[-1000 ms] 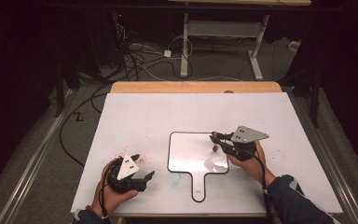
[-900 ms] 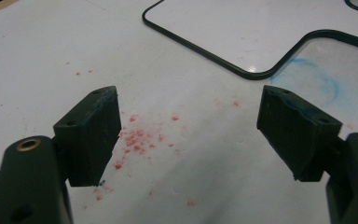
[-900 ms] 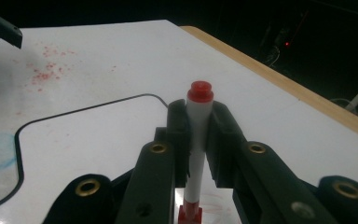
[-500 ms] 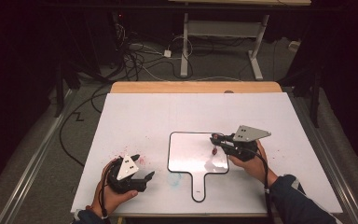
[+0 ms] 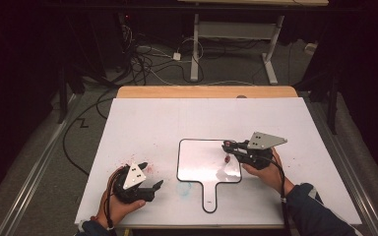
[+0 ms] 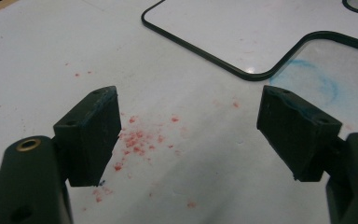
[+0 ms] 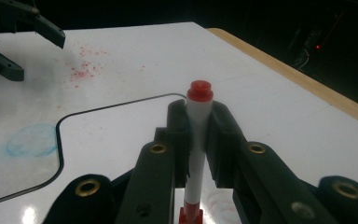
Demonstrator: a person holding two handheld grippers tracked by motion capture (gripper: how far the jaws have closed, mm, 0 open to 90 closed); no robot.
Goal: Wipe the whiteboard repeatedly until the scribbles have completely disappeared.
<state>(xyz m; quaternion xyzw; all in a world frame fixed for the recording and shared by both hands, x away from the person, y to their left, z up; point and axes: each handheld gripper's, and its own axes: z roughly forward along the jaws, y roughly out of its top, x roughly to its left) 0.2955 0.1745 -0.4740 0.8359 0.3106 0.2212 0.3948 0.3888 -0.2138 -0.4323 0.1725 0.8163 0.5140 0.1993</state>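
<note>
High view: saw a white surface point(image 5: 275, 123) carrying a small whiteboard point(image 5: 204, 160) with a dark rim and a short handle pointing toward the person. Found the right gripper point(image 5: 228, 149) over the board's right edge, grey plate on top, jaws clenched on a red-capped marker point(image 5: 227, 158) whose tip hung just above or on the board; could not tell which. Found the left gripper point(image 5: 150, 177) resting near the front left corner of the surface, well apart from the board, jaws spread with nothing between them. Noted red specks point(image 5: 128, 161) on the surface just beside that gripper and a faint blue smudge point(image 5: 184, 188) near the board's handle.

Left gripper view: looked along two black jaws standing wide apart, released, over bare white surface point(image 6: 37, 60). Saw red specks point(image 6: 137, 140) scattered between and just ahead of the jaws, the whiteboard's dark rim point(image 6: 205, 56) curving farther off, and a blue smudge point(image 6: 307, 77) at upper right.

Right gripper view: saw the jaws clamped on the marker point(image 7: 198, 126), a white barrel standing upright between them with a red end on top. Saw the whiteboard point(image 7: 121, 135) below and, far off at top left, the left gripper point(image 7: 32, 46) with its jaws open, red specks point(image 7: 85, 65) beside it.
</note>
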